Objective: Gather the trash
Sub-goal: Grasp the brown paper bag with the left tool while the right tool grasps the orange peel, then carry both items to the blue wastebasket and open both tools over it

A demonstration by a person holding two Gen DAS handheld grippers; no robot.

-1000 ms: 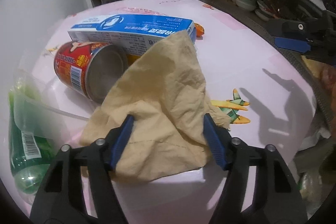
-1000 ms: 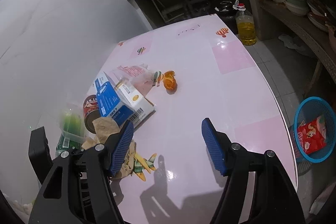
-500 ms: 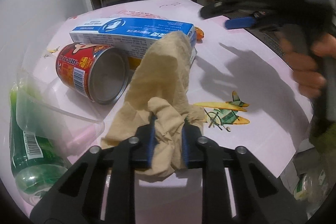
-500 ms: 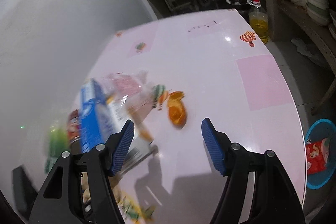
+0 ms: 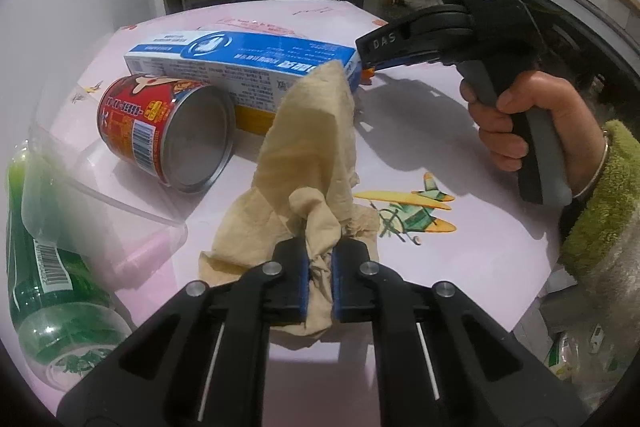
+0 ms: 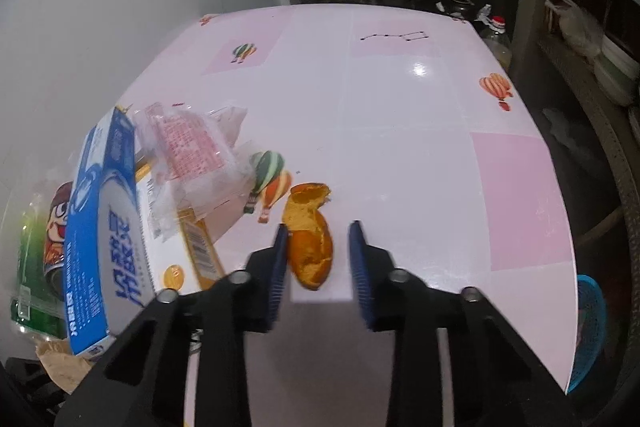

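Note:
My left gripper [image 5: 319, 281] is shut on a crumpled tan paper napkin [image 5: 310, 155] at the near edge of the pink table [image 5: 460, 131]. Behind the napkin lie a red can [image 5: 160, 131] on its side and a blue and white box [image 5: 244, 61]. My right gripper [image 6: 318, 267] is open, its fingers on either side of an orange peel [image 6: 310, 239] on the table; the left pad is touching or almost touching it. The right gripper also shows in the left wrist view [image 5: 440, 39], held by a hand.
A green bottle [image 5: 44, 291] and a clear plastic container [image 5: 80, 187] lie at the left. A clear wrapper with red print [image 6: 188, 147] lies on the box [image 6: 108, 227]. A blue basket [image 6: 588, 331] stands on the floor at the right. Shelves with dishes stand behind.
My left gripper has shut on the napkin and bunched it up. My right gripper has moved forward over the table to the orange peel and narrowed around it.

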